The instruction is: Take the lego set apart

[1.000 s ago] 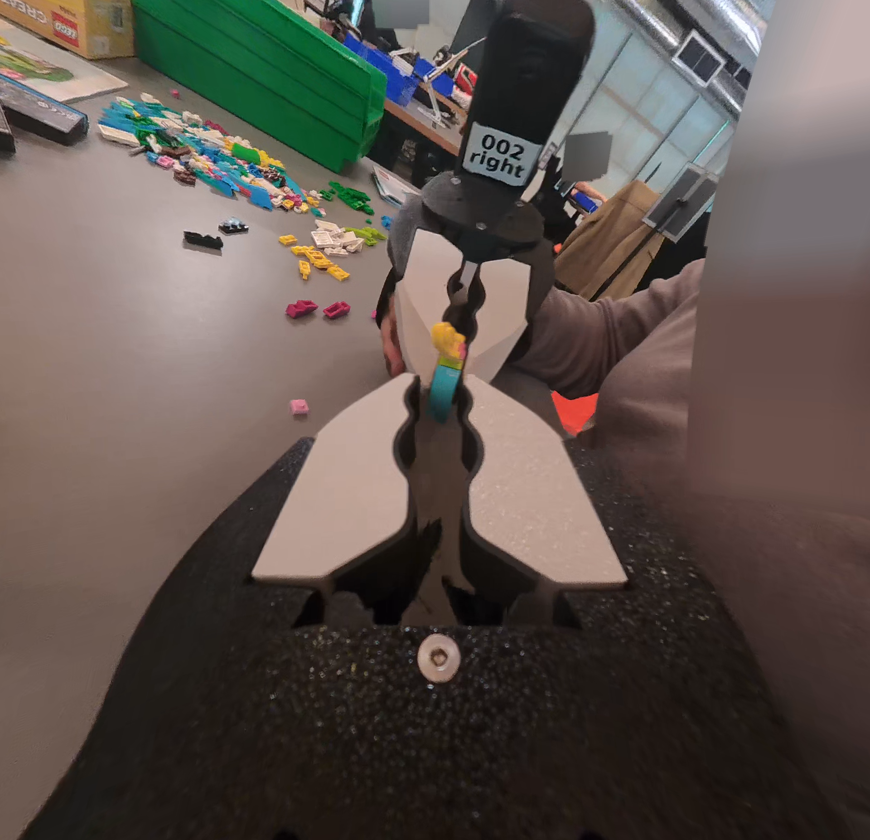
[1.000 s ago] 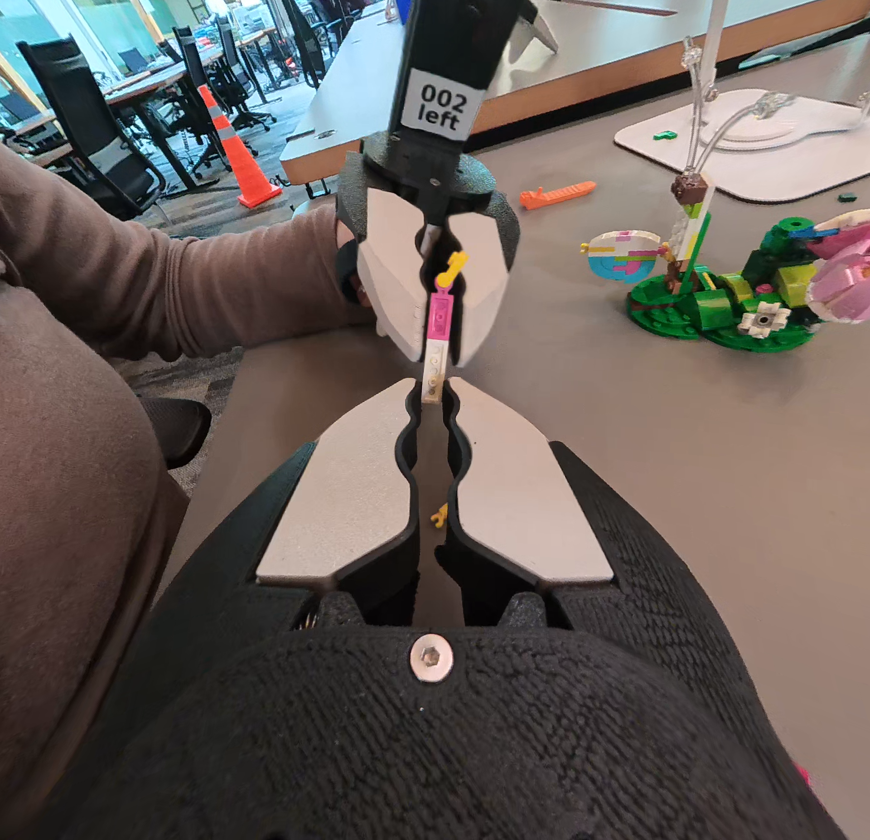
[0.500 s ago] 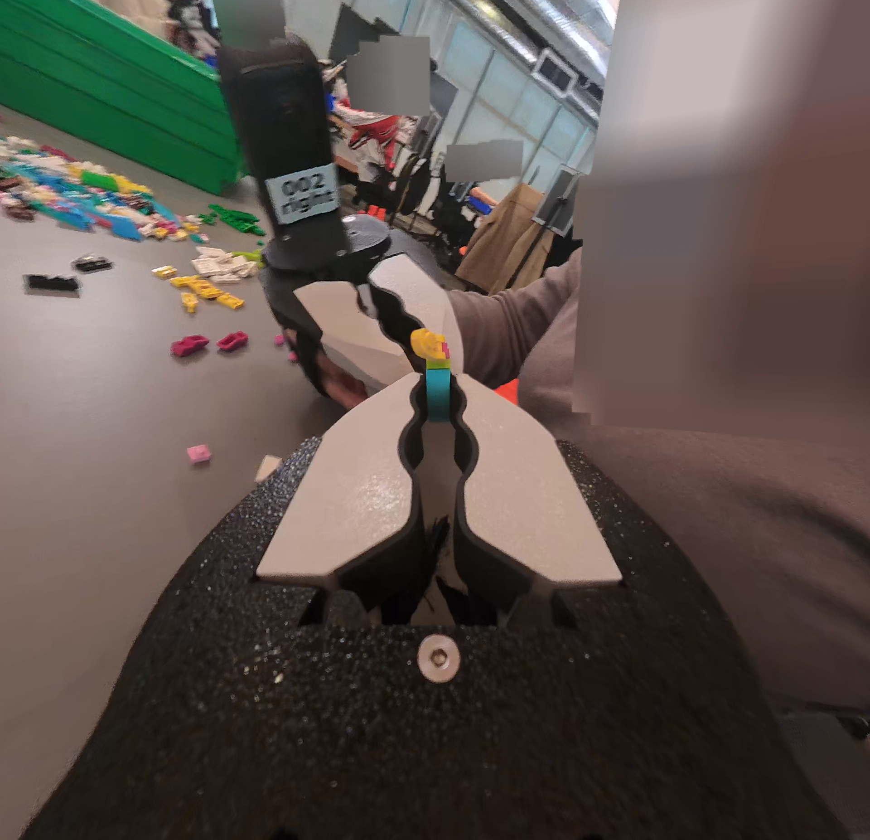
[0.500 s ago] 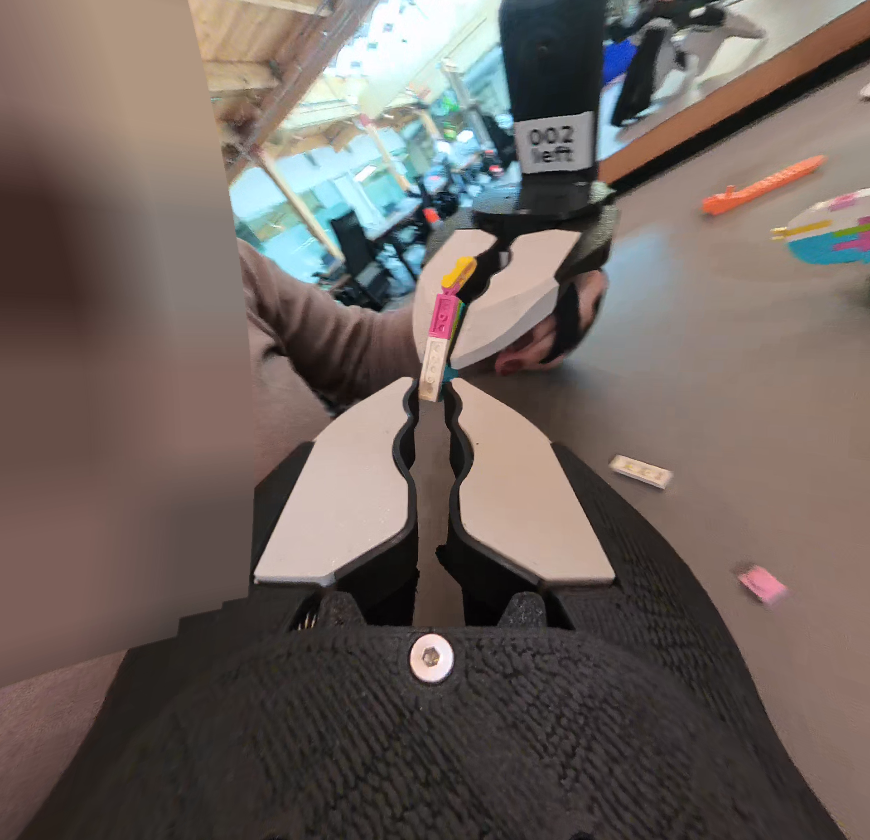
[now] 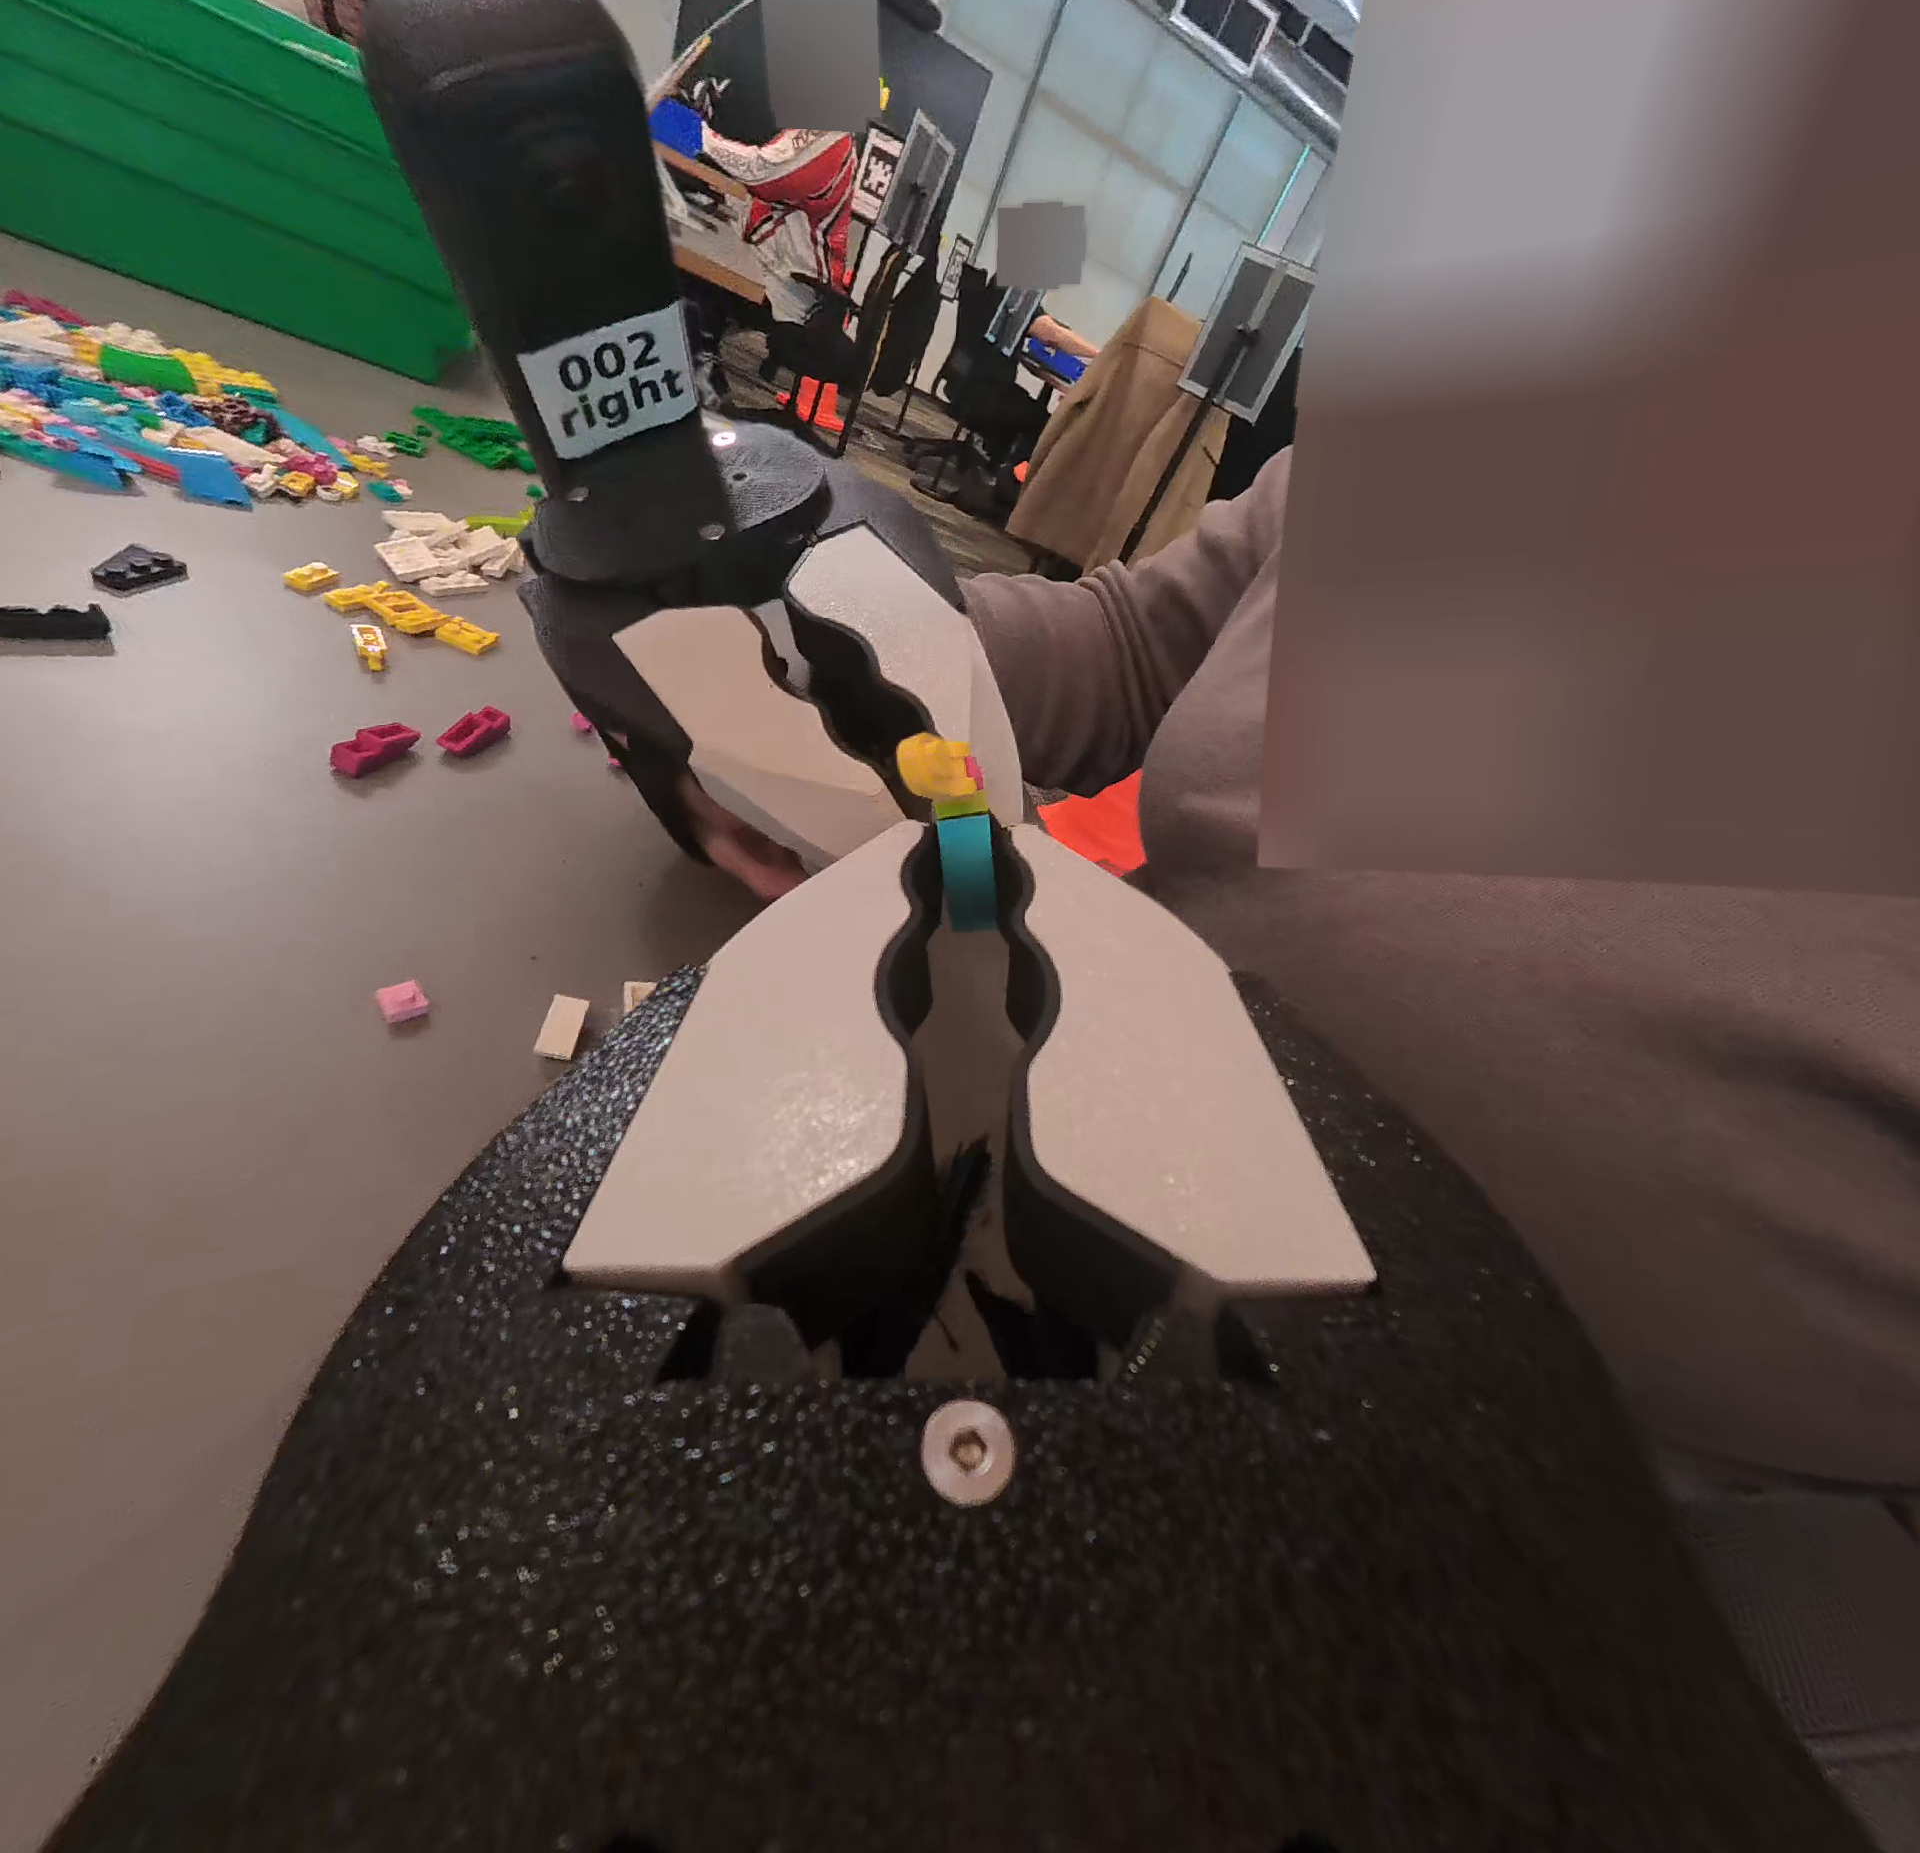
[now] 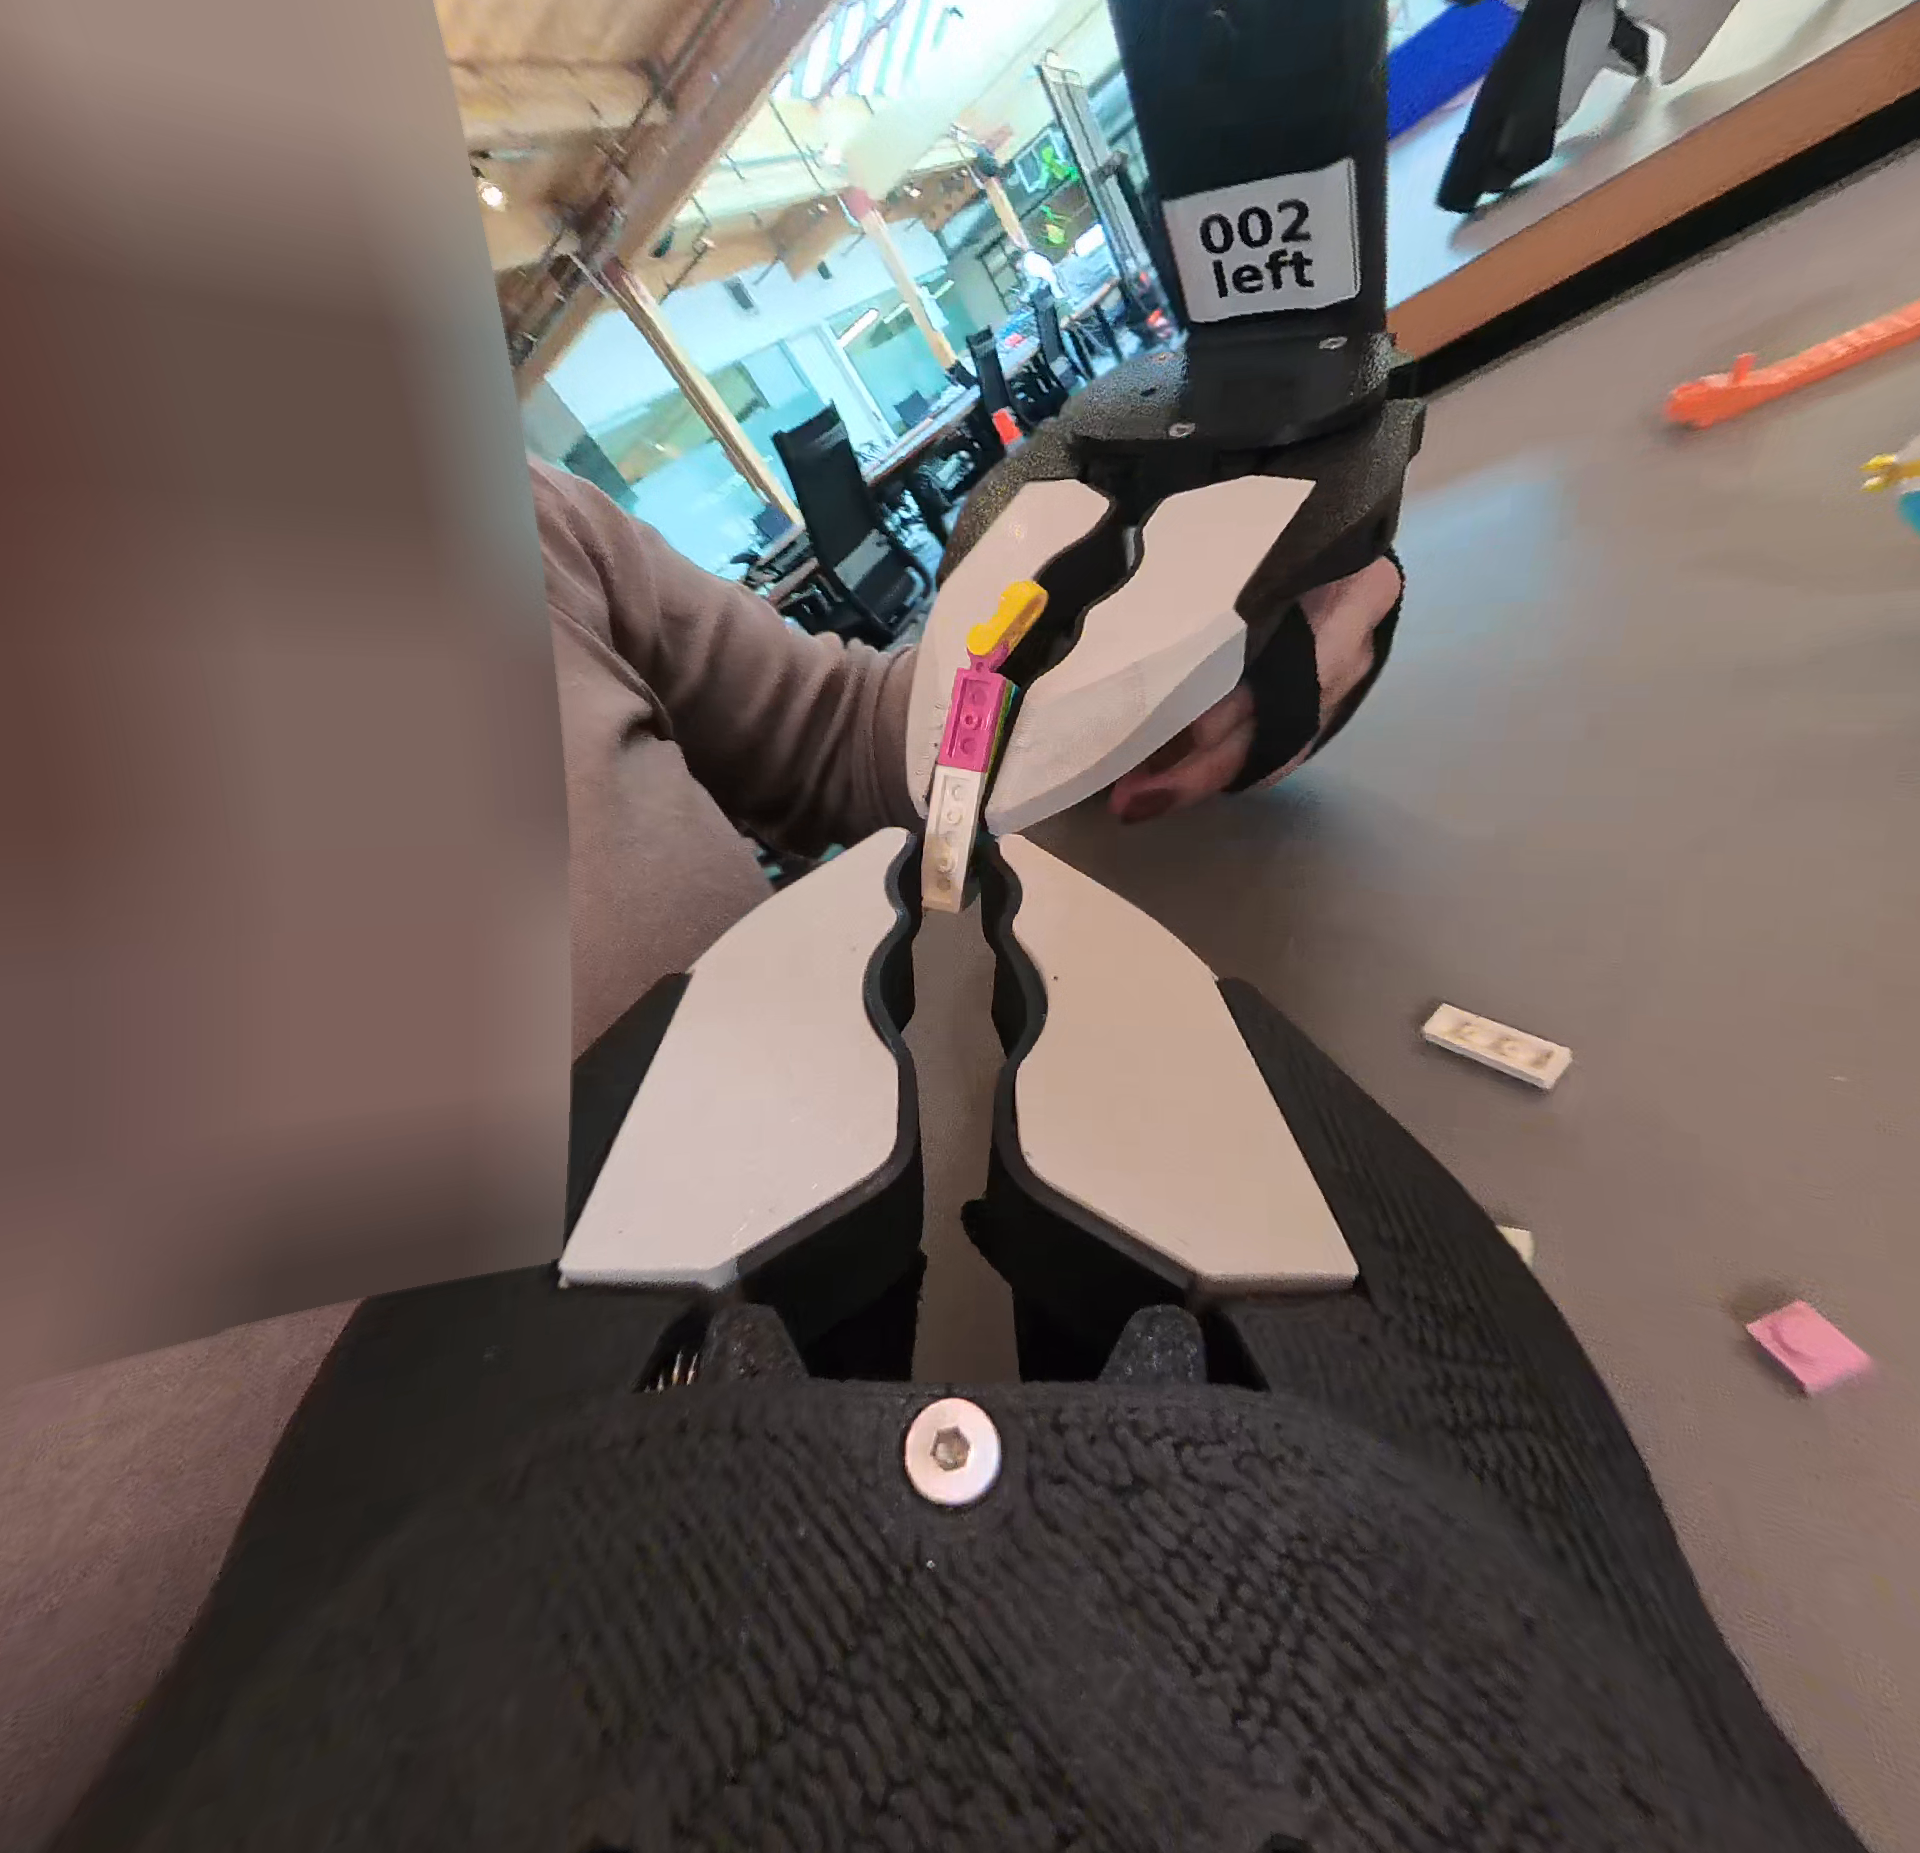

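1. The grey table (image 5: 208,1128) carries most of the evidence of progress. A wide spread of loose sorted bricks (image 5: 156,421) lies in front of the green bins (image 5: 208,172), with yellow plates (image 5: 416,614), two magenta pieces (image 5: 416,743) and black pieces (image 5: 135,569) apart from it. Much of the set looks already broken down.
2. Near the grippers lie single parts: a white plate (image 6: 1496,1045) and a pink tile (image 6: 1808,1344) on the right, a tan tile (image 5: 561,1026) on the left.
3. What remains in hand is a small stacked strip (image 6: 961,764), held off the table between the two tools. It has a white plate at one end, magenta above it, a yellow clip on top, and lime and teal layers at its edge.
4. The right gripper (image 6: 951,868) is clenched on the strip's white end.
5. The left gripper (image 5: 966,868) is clamped on the teal side of the same strip, its tips meeting the other's.
6. Judging from this, the strip is not yet split. Its layers are left to part. How much of the model is left elsewhere, these views do not show.
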A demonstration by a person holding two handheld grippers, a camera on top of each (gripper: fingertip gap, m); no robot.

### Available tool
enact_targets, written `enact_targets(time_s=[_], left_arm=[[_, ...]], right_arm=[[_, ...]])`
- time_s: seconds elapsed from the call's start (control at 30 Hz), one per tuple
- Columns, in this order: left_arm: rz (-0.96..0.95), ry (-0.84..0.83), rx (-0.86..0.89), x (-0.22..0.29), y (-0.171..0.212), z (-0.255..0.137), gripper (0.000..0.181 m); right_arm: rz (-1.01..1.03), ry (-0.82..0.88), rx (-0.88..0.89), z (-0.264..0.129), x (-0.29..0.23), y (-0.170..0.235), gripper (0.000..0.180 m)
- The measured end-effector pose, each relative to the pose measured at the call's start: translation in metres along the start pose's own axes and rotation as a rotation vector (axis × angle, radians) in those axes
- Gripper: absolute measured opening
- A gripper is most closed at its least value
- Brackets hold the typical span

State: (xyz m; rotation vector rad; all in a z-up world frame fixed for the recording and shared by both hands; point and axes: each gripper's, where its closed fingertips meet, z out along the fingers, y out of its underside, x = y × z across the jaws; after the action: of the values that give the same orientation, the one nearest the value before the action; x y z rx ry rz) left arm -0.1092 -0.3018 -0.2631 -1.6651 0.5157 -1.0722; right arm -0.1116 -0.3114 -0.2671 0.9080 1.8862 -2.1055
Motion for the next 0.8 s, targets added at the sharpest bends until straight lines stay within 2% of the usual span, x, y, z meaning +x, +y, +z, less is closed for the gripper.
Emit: enact_targets(time_s=[0.03,0.23,0.3,0.37,0.43,0.6,0.67,0.77,0.8], left_arm=[[-0.005,0.008,-0.002,0.001,0.001,0.000,0.009],[-0.017,0.015,-0.016,0.002,0.002,0.002,0.009],[-0.038,-0.067,-0.034,-0.011,0.004,-0.003,0.008],[-0.056,-0.184,-0.060,-0.028,0.007,-0.009,0.008],[-0.064,-0.217,-0.098,-0.032,0.013,-0.010,0.008],[-0.056,-0.227,-0.160,-0.033,0.022,-0.004,0.008],[-0.058,-0.220,-0.165,-0.032,0.024,-0.002,0.008],[-0.047,-0.233,-0.169,-0.033,0.023,-0.002,0.008],[-0.047,-0.216,-0.165,-0.031,0.023,-0.002,0.008]], right_arm=[[0.019,-0.022,0.002,0.000,-0.001,0.000,0.010],[0.023,-0.038,-0.010,0.000,-0.002,0.003,0.009],[-0.041,0.089,-0.019,-0.002,0.012,0.002,0.008],[-0.174,0.289,-0.050,-0.007,0.031,0.000,0.007],[-0.252,0.377,-0.079,-0.010,0.036,-0.002,0.012],[-0.182,0.339,-0.015,-0.012,0.036,-0.008,0.023],[-0.176,0.331,-0.014,-0.010,0.035,-0.007,0.021],[-0.221,0.350,-0.042,-0.007,0.035,-0.006,0.006],[-0.230,0.345,-0.047,-0.006,0.033,-0.006,0.006]])
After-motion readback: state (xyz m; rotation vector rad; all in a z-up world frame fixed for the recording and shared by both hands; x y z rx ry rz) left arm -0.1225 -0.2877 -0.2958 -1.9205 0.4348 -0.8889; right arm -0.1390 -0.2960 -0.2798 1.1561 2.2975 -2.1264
